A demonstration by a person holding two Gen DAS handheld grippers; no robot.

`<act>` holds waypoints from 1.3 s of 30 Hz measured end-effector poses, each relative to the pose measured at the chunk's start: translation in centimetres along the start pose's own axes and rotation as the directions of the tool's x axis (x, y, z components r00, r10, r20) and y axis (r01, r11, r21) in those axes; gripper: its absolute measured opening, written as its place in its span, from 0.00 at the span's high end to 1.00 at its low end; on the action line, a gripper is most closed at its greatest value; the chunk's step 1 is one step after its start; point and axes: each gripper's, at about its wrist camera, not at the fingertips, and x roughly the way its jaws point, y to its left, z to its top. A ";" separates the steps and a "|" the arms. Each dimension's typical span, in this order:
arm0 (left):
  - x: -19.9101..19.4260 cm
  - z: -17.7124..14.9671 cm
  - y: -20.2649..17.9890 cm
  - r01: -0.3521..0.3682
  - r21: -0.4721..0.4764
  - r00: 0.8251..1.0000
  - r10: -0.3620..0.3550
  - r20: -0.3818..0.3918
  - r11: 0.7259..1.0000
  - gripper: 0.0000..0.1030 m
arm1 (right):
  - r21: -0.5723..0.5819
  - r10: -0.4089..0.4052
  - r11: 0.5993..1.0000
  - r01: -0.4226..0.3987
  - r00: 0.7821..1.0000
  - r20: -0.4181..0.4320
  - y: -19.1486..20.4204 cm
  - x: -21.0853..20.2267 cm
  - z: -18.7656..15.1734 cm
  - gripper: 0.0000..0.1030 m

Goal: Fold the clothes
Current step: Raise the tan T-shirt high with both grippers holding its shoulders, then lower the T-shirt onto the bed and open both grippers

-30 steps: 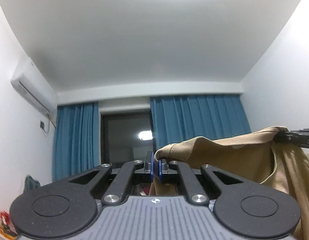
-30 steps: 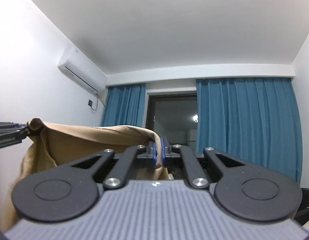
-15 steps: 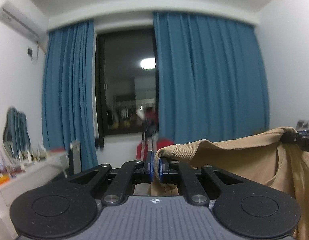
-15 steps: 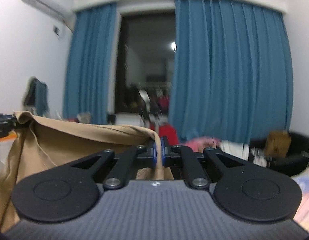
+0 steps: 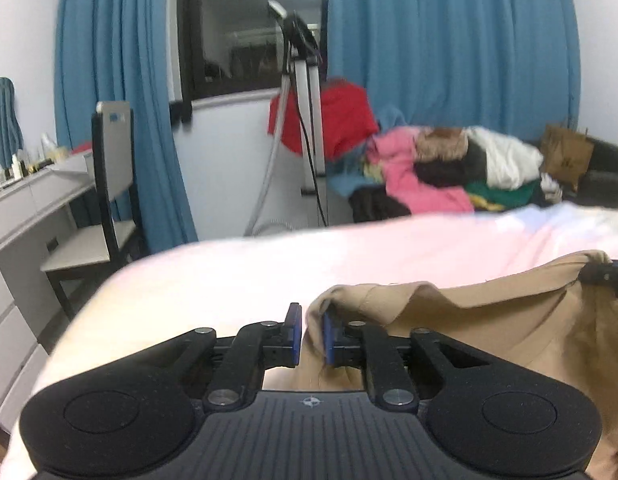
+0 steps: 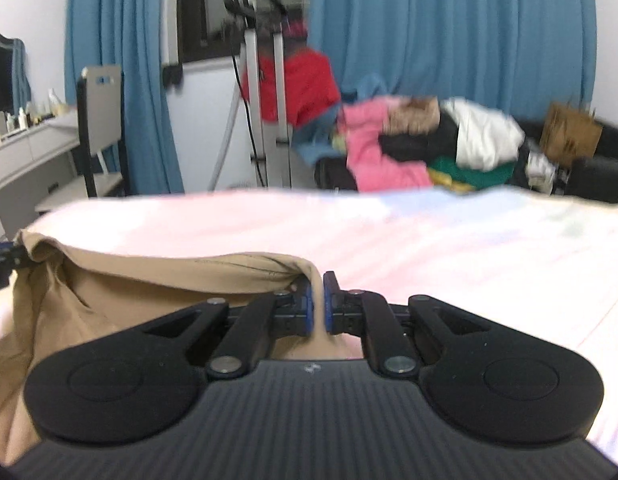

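A tan garment [image 5: 489, 320] hangs stretched between my two grippers, low over a bed with a pale pink sheet [image 5: 349, 256]. My left gripper [image 5: 312, 334] has its jaws slightly parted; a folded corner of the garment still lies between them, against the right pad [image 5: 329, 338]. In the right wrist view my right gripper [image 6: 317, 306] is shut on the other top corner of the tan garment [image 6: 149, 280]. Each gripper's tip shows in the other's view: the right gripper [image 5: 605, 274] and the left gripper [image 6: 5, 260]. The garment's lower part is hidden below the grippers.
Beyond the bed a pile of clothes [image 5: 437, 164] lies on a dark sofa [image 6: 601, 176]. A garment steamer stand [image 5: 305, 92] is by the window, between blue curtains [image 5: 449, 40]. A chair [image 5: 105, 184] and a desk with bottles [image 5: 25, 184] stand at left.
Both grippers tipped down from the ceiling and curtains to the bed, lowering the garment toward the sheet. The left jaws have parted a little; the right stays clamped.
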 end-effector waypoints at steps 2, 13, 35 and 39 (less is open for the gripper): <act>0.4 -1.2 -0.2 0.005 0.011 1.000 -0.004 -0.028 1.000 0.58 | 0.028 0.016 1.000 -0.014 0.999 -0.049 -0.3 0.9 -0.5 0.82; -14.2 -0.2 -1.0 0.111 0.032 0.994 -0.111 -0.010 0.993 0.12 | 0.146 0.129 0.980 -0.133 0.991 0.038 -1.1 -10.3 -0.2 0.23; -34.9 -15.2 1.2 -0.018 0.085 0.999 0.014 0.038 0.996 0.16 | 0.234 0.081 0.962 -0.143 0.964 0.253 -0.4 -37.3 -15.7 0.22; -31.4 -17.0 1.2 -0.063 0.122 0.998 0.064 -0.007 0.991 0.29 | 0.238 0.084 0.962 -0.137 0.972 0.219 0.0 -35.5 -16.0 0.22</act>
